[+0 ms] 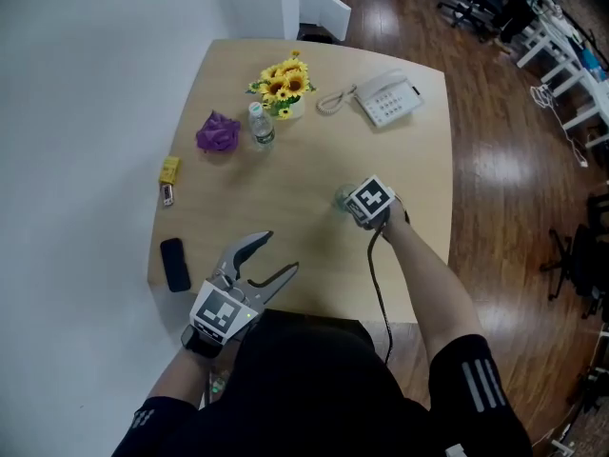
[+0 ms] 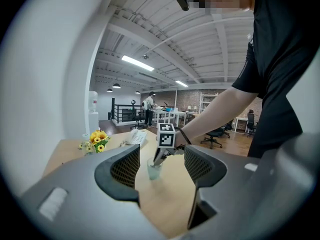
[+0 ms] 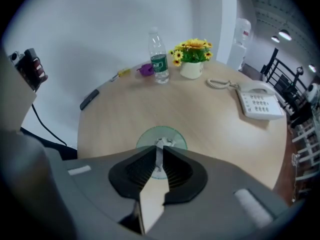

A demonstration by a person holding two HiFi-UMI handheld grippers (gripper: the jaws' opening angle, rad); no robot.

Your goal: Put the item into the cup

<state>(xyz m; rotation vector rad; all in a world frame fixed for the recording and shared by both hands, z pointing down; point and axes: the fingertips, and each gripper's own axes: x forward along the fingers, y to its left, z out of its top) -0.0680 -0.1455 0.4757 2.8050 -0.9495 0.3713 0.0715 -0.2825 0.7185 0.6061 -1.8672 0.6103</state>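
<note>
Head view: the right gripper (image 1: 348,204) points down over the cup (image 1: 340,197). The cup sits on the desk (image 1: 314,131) toward its right edge, closer to the near edge than the far one. The left gripper (image 1: 280,253) hangs over the near left part of the desk, its 2 jaws spread wide with nothing between them. This view cannot show the cup's mouth or anything held, because the marker cube covers both.

Left gripper view: seen from the side, the right gripper's tips reach down to the cup's rim and seem to sit just inside it. Neither of the other 2 views shows that height. The left jaws frame the scene, parted and empty.

Right gripper view: only here does the item (image 3: 159,154) show. It is a slim pale strip standing upright between the 2 nearly closed jaws, whose pads appear clenched on it, over the middle of the cup's greenish mouth.

The step in hand looks like the release. To do it well, keep the tips low and centred. Ease the jaws apart so the strip drops straight in without catching the rim. Then lift straight up so the light cup is not knocked.
</note>
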